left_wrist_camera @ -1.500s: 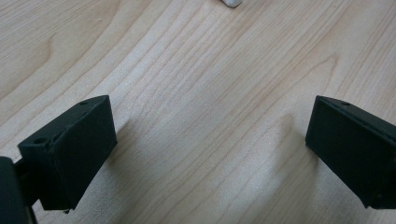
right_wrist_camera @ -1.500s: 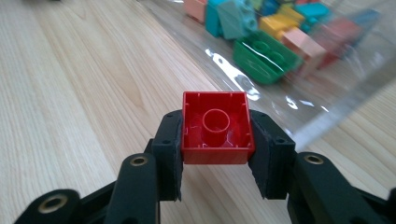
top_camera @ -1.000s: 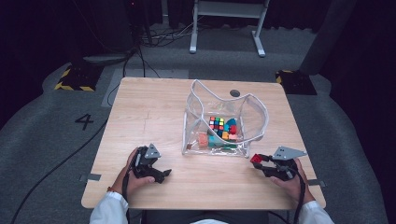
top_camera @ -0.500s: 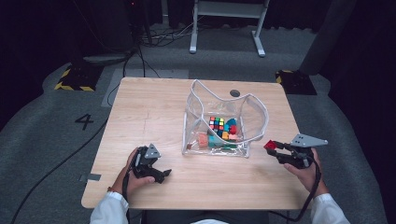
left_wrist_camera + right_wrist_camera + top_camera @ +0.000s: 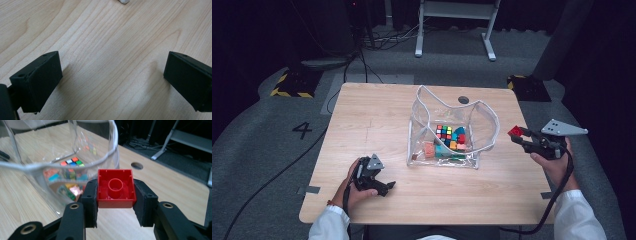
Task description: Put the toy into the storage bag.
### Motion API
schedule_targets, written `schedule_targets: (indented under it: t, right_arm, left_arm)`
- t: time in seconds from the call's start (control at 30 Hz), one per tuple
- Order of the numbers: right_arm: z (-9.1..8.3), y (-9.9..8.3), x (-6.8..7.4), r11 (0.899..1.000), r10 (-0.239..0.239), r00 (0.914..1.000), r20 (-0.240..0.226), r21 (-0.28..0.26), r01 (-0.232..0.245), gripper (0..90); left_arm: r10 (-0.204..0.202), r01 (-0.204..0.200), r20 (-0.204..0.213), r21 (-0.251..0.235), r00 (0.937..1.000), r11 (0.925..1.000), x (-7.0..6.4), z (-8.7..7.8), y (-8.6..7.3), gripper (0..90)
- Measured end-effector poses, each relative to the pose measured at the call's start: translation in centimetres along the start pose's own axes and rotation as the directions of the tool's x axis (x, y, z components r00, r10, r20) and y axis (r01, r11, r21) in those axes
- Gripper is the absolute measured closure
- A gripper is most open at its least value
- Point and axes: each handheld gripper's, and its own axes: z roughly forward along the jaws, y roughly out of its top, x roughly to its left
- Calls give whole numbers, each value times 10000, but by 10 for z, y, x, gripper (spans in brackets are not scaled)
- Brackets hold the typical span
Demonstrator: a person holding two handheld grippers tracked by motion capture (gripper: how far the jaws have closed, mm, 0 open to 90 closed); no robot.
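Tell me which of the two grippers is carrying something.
The right gripper: its jaws are shut on a red block, held beside the clear bag. The left gripper sits open over bare table, holding nothing.

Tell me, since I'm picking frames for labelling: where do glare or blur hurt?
Right gripper view: the clear bag reflects light, smearing the toys inside; the red brick is sharp. Left gripper view: soft shadows beside the tongs. High view: dark surroundings.

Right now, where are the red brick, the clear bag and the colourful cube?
red brick (image 5: pixel 115 187), right gripper view, its hollow underside between the jaws.
clear bag (image 5: pixel 484 112), high view, its white rim at the right.
colourful cube (image 5: pixel 443 132), high view, its top face inside the bag.
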Motion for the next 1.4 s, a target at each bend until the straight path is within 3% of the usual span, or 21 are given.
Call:
schedule_targets:
  t: [0.27, 0.43, 0.67, 0.73, 1.0, 1.03, 1.1, 1.27, 1.33, 1.4]
  right_arm:
    - [3, 34, -1, 9991, -398, 9991, -145, -148, 396, 591]
    - [3, 55, -3, 9983, -490, 9967, -651, -338, 469, 591]
    - [19, 84, 8, 9925, -1189, 9871, -1071, 168, 1214, 592]
    - [26, 90, 13, 9899, -1341, 9837, -1200, 309, 1387, 591]
    - [60, 101, 31, 9733, -1875, 9578, -2179, 902, 2110, 591]
    - [66, 102, 33, 9651, -2157, 9472, -2373, 958, 2438, 591]
    - [75, 103, 37, 9571, -2288, 9358, -2684, 1134, 2665, 591]
    - [97, 106, 48, 9357, -2478, 9142, -3207, 1655, 3117, 591]
    - [106, 107, 52, 9238, -2552, 9068, -3356, 1924, 3311, 592]
    - [114, 109, 56, 9060, -2759, 8940, -3531, 2151, 3646, 591]
  left_arm:
    - [-3, 3, 20, -3, 10000, 10000, 0, 0, 0, 19]
    - [-2, 2, 2, 0, 10000, 10000, 0, 0, 0, 19]
    - [-2, 2, 4, 2, 10000, 10000, 0, 0, 0, 19]
    - [179, -179, -78, -43, 9998, 9998, 1, 0, 1, 17]
    - [125, -125, -79, -12, 9999, 9999, 1, 1, 1, 15]
    - [137, -137, -85, -19, 9999, 9999, 1, 1, 1, 15]
    - [112, -112, -60, -15, 9999, 9999, 1, 1, 1, 15]
    - [103, -104, -61, -8, 9999, 9999, 1, 1, 1, 15]
    - [108, -108, -73, -7, 9999, 9999, 1, 1, 1, 15]
    - [102, -102, -59, -14, 9999, 9999, 1, 1, 1, 15]
